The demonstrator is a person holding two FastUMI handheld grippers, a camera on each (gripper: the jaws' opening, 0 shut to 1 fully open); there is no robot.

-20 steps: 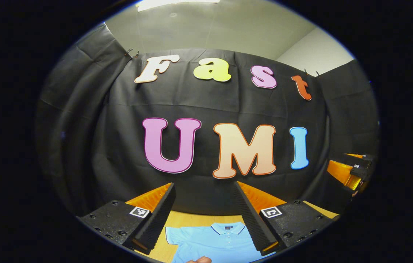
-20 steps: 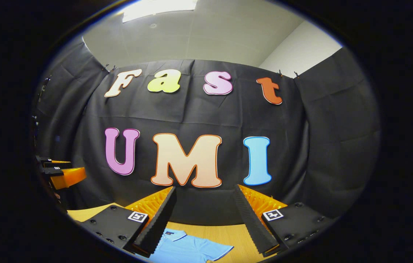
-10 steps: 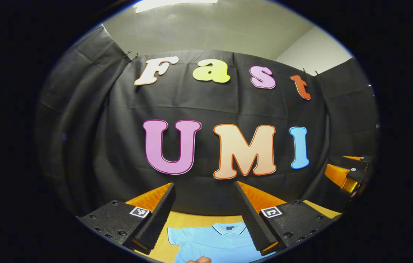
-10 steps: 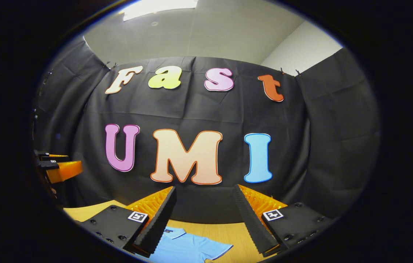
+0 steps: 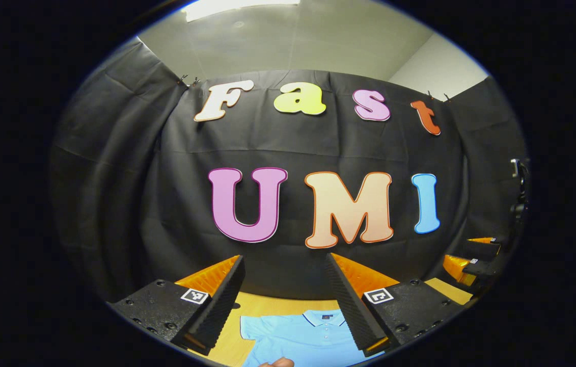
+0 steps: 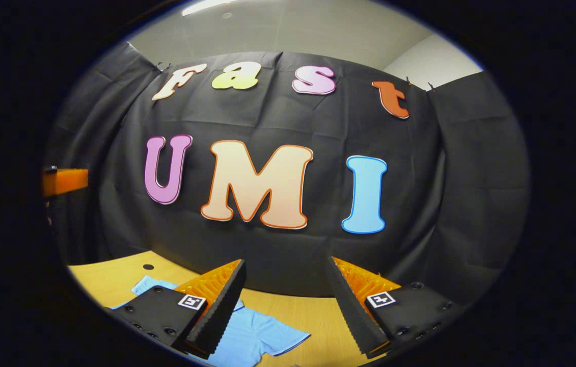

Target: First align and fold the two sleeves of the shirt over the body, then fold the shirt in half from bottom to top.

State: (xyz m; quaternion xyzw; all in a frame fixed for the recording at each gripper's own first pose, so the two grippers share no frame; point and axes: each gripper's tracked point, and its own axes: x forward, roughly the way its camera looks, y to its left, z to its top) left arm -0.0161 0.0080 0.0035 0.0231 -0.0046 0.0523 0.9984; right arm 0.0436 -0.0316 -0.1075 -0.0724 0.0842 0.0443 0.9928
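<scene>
— Blue cloth first, close in: is that the shirt (image 5: 300, 339) lying flat?

— Yes. In the left gripper view it sits on the wooden table (image 5: 262, 306) just past the left gripper (image 5: 285, 300), collar (image 5: 324, 318) pointing away toward the wall, one short sleeve spread out to the side. A bit of a hand (image 5: 277, 362) shows at the very bottom edge.

— And the fingers?

— Spread wide apart on the left gripper, nothing between them. Same with the right gripper (image 6: 285, 300): fingers parted, empty, held above the table.

— Does the right gripper view show the shirt too?

— It does, lower left, partly behind one finger (image 6: 219, 311). A sleeve (image 6: 280, 339) lies out flat on the wood, unfolded.

— So how much of the job is done?

— None that I can judge. Both sleeves look spread, the body is full length. Sleeve folds and the bottom-to-top fold all remain.

— Anything farther off?

— The other gripper (image 5: 471, 257) near the right rim of the left gripper view, then the black curtain (image 6: 277, 117) behind the table.
</scene>
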